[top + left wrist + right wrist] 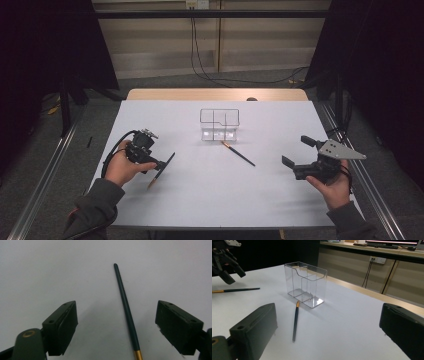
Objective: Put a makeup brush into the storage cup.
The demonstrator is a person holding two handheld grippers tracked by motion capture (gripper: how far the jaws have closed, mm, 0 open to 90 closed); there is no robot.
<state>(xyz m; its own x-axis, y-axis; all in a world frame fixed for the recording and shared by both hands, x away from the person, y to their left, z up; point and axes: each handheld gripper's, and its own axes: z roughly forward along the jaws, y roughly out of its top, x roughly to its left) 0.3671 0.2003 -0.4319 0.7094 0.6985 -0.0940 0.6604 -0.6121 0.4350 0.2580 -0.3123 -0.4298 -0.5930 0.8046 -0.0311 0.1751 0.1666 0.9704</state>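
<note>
Here the left hand-held gripper hovers wide open over a dark-handled paintbrush at the counter's eight o'clock; the right hand-held gripper, also open and empty, sits at four o'clock.

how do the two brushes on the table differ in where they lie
The left brush lies between the open jaws of the left gripper, far from the clear organizer. The middle brush lies apart from both grippers, its gold end right at the organizer's base. Both lie flat on the white table, dark-handled with gold ferrules.
</note>
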